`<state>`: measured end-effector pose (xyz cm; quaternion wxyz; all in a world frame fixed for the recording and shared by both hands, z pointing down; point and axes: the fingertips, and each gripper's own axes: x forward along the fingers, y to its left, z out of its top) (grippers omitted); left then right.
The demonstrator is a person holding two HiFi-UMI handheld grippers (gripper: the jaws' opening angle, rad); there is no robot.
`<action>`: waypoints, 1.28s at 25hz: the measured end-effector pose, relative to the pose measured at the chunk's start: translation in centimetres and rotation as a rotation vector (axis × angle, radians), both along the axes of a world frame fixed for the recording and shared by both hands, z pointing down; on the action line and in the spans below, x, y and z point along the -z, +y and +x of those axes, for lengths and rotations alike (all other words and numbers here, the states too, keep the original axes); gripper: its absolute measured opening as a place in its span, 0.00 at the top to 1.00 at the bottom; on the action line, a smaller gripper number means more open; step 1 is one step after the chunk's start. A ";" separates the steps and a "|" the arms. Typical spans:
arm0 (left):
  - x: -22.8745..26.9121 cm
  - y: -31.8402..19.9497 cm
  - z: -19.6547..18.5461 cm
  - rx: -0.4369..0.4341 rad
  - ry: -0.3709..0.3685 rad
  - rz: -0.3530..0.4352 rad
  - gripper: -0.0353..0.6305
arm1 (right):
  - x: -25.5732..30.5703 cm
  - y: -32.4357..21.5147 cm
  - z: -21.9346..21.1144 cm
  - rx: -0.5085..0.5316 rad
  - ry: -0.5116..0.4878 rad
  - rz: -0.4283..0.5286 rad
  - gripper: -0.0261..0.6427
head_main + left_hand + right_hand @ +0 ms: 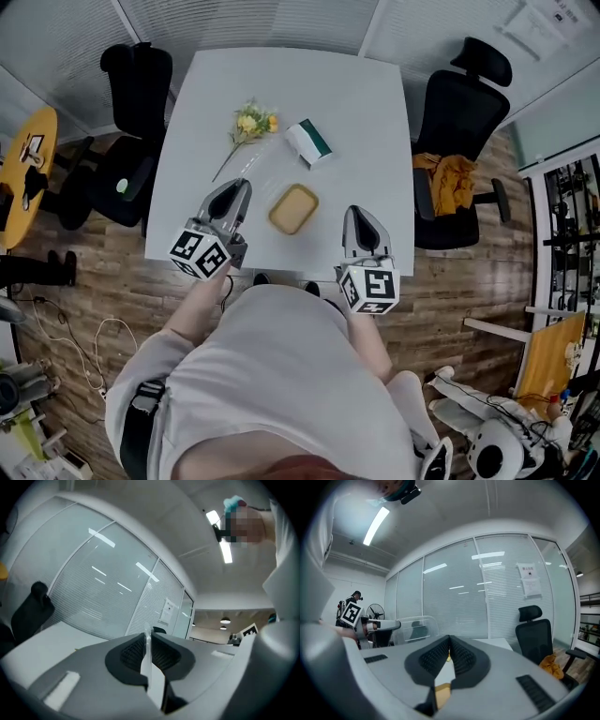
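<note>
1. The left gripper point(239, 187) is clenched on the thin rim of a clear plastic cover point(147, 654); the left gripper view shows the edge pinched between its pads.
2. The cover point(255, 171) is faint from the head view. It reaches from the jaws toward the flowers point(251, 122), over the table's point(356, 103) left half near the front edge.
3. The right gripper point(359, 214) has its jaws pressed together with nothing between them, over the front edge toward the right corner.
4. A tan tray point(293, 208) lies between the two grippers, near the front edge.
5. A green and white packet point(308, 142) lies mid-table, just beside the flowers.
6. A black chair point(459, 112) stands off the right edge with an orange cloth point(448, 180) on its seat.
</note>
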<state>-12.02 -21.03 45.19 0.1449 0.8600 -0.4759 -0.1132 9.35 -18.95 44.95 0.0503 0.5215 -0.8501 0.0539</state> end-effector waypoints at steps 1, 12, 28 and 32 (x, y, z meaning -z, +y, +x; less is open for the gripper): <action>0.7 0.3 0.0 0.027 -0.039 0.027 0.88 | 0.4 0.0 0.0 0.003 -0.005 0.007 0.95; 4.7 2.8 0.5 0.185 -0.337 0.205 0.88 | 2.3 0.7 -0.5 0.039 -0.013 0.028 0.95; 5.5 4.6 0.5 0.243 -0.360 0.237 0.88 | 3.1 1.7 -2.4 0.099 -0.005 0.056 0.95; 5.7 4.7 0.3 0.243 -0.364 0.240 0.88 | 3.3 1.7 -2.7 0.103 -0.009 0.062 0.95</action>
